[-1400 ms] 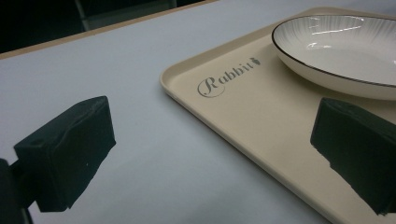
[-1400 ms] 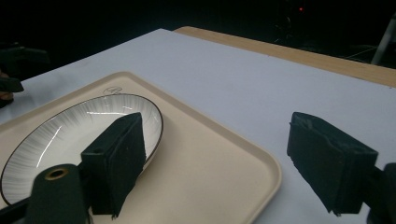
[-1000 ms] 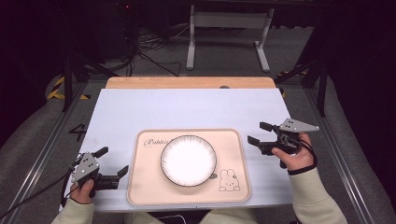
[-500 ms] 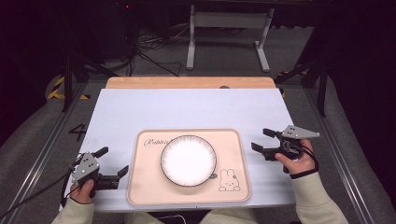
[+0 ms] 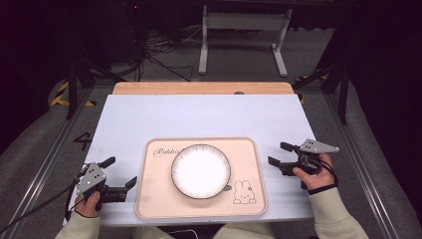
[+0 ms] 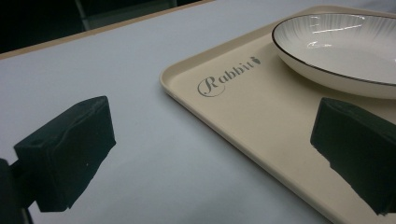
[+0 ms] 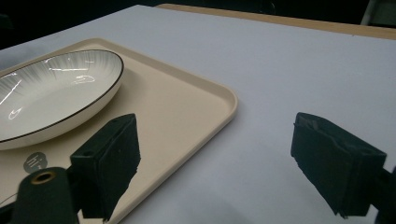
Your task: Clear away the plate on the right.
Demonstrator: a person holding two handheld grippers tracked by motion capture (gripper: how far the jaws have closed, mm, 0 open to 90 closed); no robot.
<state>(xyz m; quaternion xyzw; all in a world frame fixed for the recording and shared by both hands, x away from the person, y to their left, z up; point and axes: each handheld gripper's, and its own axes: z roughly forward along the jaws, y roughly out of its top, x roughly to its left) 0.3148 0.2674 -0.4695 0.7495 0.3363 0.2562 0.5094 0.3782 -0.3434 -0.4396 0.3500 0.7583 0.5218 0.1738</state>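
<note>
A pale lavender-white rectangular table with a bare wooden strip along its far edge carries, near the person's side, a beige rounded-corner plastic tray printed with the word "Rabbit" and a small rabbit drawing. A round white ceramic plate with a thin dark rim sits on the tray, roughly at its centre. The left gripper, just beside the tray's left edge, and the right gripper, just beside its right edge, each hold their black jaws spread apart around nothing; whether either touches the table is unclear.
</note>
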